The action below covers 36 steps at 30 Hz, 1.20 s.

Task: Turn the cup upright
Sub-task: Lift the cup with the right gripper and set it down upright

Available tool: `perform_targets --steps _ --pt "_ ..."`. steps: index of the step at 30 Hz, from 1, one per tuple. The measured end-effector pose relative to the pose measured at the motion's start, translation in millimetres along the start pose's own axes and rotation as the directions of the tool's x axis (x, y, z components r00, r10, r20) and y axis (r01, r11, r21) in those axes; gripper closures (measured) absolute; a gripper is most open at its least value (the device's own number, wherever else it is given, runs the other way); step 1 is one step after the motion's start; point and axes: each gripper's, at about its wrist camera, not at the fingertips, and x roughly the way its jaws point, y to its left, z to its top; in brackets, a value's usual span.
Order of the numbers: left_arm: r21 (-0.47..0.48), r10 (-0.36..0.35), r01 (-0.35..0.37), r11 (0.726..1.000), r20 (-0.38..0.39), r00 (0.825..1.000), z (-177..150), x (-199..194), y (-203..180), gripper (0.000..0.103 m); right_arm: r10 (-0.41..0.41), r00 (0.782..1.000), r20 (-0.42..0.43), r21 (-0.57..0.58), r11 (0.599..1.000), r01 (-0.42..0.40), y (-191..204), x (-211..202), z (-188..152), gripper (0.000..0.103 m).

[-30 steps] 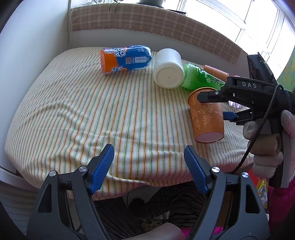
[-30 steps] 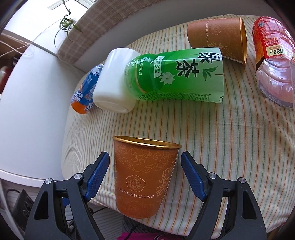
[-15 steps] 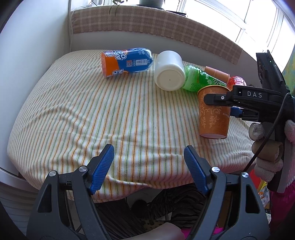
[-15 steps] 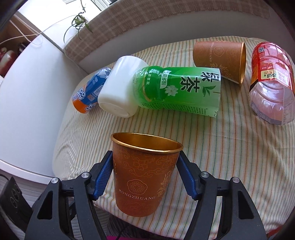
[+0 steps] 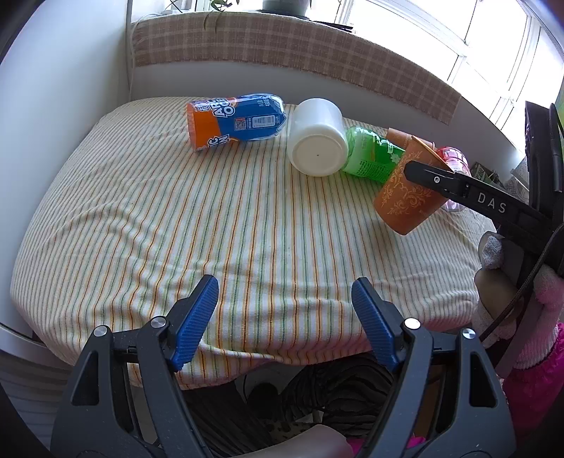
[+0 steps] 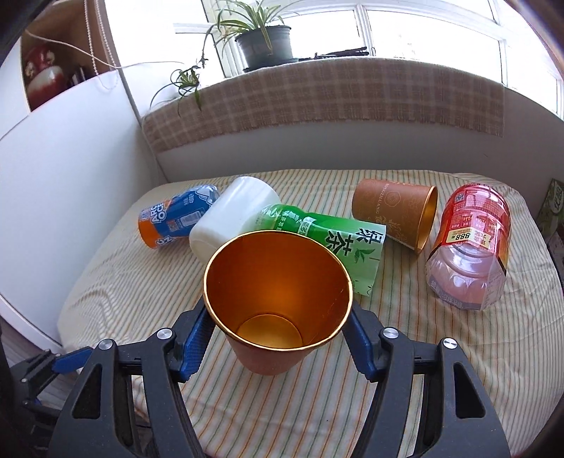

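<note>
right gripper [image 6: 278,338], clamped on the orange cup [image 6: 278,303], has lifted and tilted it since earlier; left gripper [image 5: 285,317] stays wide open.

A striped cloth [image 6: 423,387] covers the table. Directly behind the table stands a white ledge topped with a checked cloth [image 6: 317,102]. Above the ledge, bright windows [image 6: 423,31] admit daylight. A potted plant [image 6: 262,45] stands on the sill. A white wall [image 6: 70,169] adjoins the table's left side.
</note>
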Motion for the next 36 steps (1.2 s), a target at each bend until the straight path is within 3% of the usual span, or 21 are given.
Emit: perform_targets --steps 8,18,26,36 --pt "-0.005 0.004 -0.004 1.000 0.010 1.000 1 0 2 0.023 -0.084 0.993 0.080 -0.136 0.986 0.094 15 -3 -13 0.037" --pt "0.005 0.003 -0.003 1.000 0.025 1.000 2 -2 0 0.023 -0.085 0.994 0.067 -0.161 0.982 0.095 21 3 -15 0.037" --pt "0.000 0.001 -0.001 1.000 0.026 1.000 2 -3 1 0.023 -0.127 0.987 0.100 -0.221 0.964 0.146 30 3 -14 0.037" --pt "-0.004 0.004 -0.004 1.000 0.024 1.000 1 -5 5 0.023 -0.113 0.990 0.089 -0.260 0.956 0.132 41 8 -16 0.036"
